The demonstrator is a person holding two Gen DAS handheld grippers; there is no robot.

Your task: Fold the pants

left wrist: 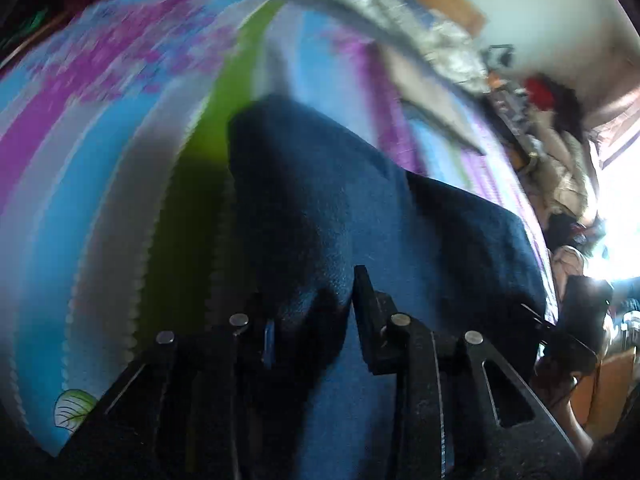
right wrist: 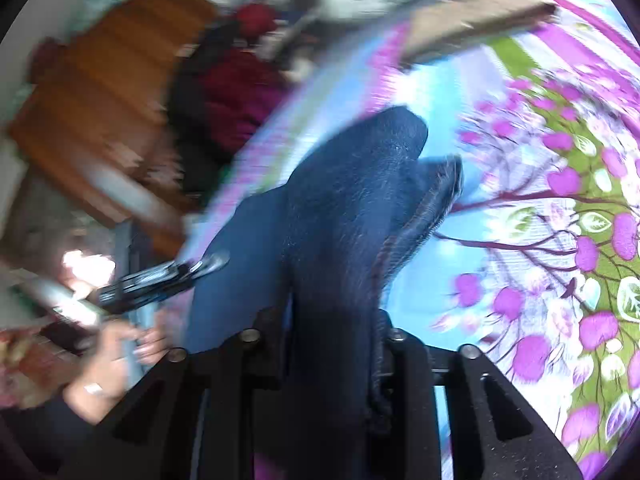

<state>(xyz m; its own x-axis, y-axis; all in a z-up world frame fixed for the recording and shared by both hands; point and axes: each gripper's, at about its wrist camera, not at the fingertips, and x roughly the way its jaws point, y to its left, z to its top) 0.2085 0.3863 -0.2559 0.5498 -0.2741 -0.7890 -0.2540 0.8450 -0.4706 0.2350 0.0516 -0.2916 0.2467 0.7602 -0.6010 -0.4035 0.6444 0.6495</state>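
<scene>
Dark blue pants (left wrist: 360, 200) lie stretched over a bedsheet striped in blue, purple and green (left wrist: 100, 160). My left gripper (left wrist: 316, 300) is shut on a bunch of their cloth, which covers the left finger. In the right wrist view the pants (right wrist: 352, 200) rise from my right gripper (right wrist: 330, 320), shut on a thick fold that drapes over both fingers. The waistband end (right wrist: 436, 188) hangs to the right. The left gripper (right wrist: 160, 276) shows at the pants' left edge, held by a hand (right wrist: 120, 344). Both views are blurred by motion.
The flowered sheet (right wrist: 560, 240) spreads to the right of the pants. A brown cloth (right wrist: 472, 24) and a grey blanket (left wrist: 420, 20) lie at the bed's far end. Beside the bed stand wooden furniture (right wrist: 100, 80) and a heap of dark and red clothes (right wrist: 236, 96).
</scene>
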